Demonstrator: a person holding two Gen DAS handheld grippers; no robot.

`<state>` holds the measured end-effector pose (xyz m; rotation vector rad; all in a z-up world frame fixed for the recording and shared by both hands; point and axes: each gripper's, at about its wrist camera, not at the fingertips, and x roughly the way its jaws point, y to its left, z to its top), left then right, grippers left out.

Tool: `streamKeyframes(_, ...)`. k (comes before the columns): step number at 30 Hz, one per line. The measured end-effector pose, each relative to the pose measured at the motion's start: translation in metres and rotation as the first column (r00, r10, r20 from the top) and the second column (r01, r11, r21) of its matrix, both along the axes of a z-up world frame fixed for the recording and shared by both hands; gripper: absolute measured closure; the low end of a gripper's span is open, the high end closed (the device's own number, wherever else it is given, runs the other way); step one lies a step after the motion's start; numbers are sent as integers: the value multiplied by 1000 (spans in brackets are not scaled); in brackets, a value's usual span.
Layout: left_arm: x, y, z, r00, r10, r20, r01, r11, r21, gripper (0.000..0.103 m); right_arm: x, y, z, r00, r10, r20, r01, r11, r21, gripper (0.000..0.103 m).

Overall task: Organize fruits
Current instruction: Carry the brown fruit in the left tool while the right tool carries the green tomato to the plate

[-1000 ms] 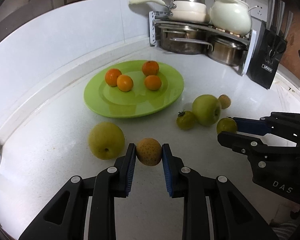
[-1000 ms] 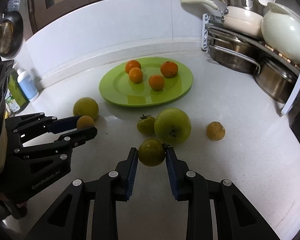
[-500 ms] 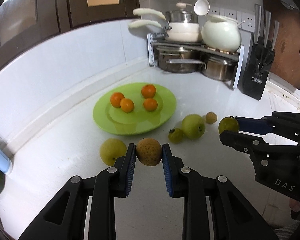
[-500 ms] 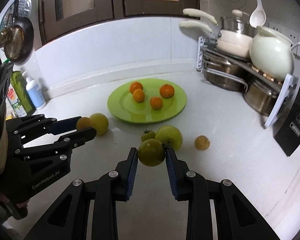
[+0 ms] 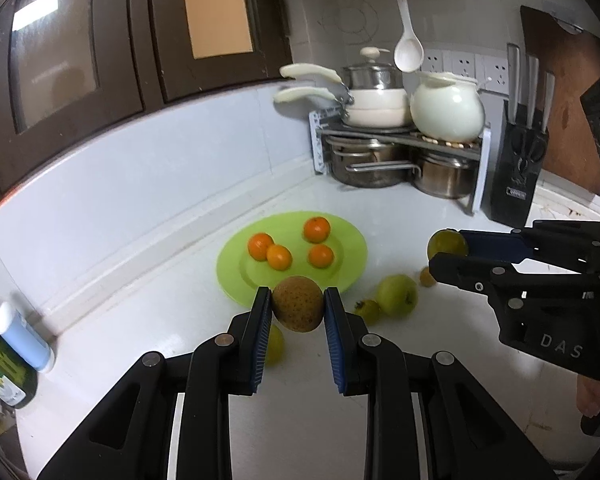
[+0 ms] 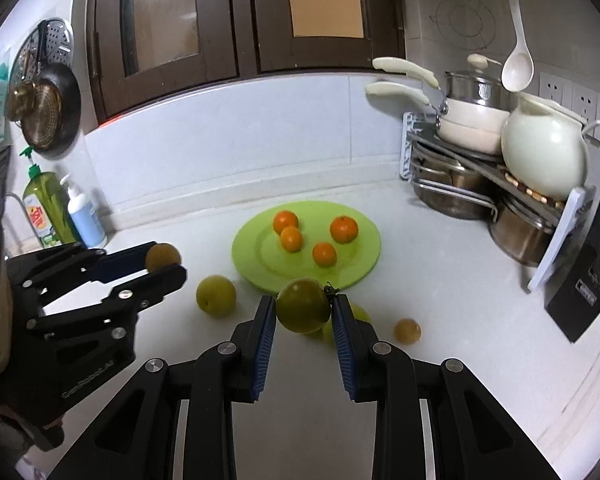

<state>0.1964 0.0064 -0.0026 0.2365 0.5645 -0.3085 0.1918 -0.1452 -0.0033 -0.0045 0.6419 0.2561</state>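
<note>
My left gripper (image 5: pixel 298 308) is shut on a brown speckled pear (image 5: pixel 298 303) and holds it high above the counter. My right gripper (image 6: pixel 303 310) is shut on a green tomato (image 6: pixel 303 305), also held high. A green plate (image 5: pixel 352 260) with several small oranges (image 5: pixel 317 229) lies on the white counter. Left on the counter are a green apple (image 5: pixel 396 294), a small green tomato (image 5: pixel 367 310), a small brown fruit (image 6: pixel 407 330) and a yellow-green pear (image 6: pixel 216 294). In the right wrist view the left gripper (image 6: pixel 162 264) shows at the left, and in the left wrist view the right gripper (image 5: pixel 446 250) shows at the right.
A pot rack (image 5: pixel 396 148) with pans and a white kettle (image 5: pixel 446 110) fills the back corner. A knife block (image 5: pixel 516 176) stands to its right. Soap bottles (image 6: pixel 64 212) stand at the left by the wall. The counter edge runs along the right.
Both grippers have risen and pulled back from the counter with their fruits held; the plate and loose fruits now look smaller and farther away.
</note>
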Motion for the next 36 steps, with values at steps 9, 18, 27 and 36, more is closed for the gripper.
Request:
streamKeyframes(9, 22, 5, 17, 999, 13, 32, -13, 1000, 23, 76, 27, 12, 18, 999, 21, 49, -21, 1000, -7, 73)
streamKeyframes(18, 56, 0, 22, 1000, 8, 14, -9, 999, 42, 76, 65, 18, 24, 998, 41, 44, -40, 999, -19, 73)
streamKeyframes(27, 95, -3, 21, 999, 35, 18, -36, 997, 75, 76, 110, 23, 26, 998, 61, 24, -60, 998, -30, 73)
streamKeyframes(36, 137, 4, -1, 997, 64, -40, -60, 995, 82, 76, 161, 33, 7, 996, 81, -34, -82, 996, -45, 73)
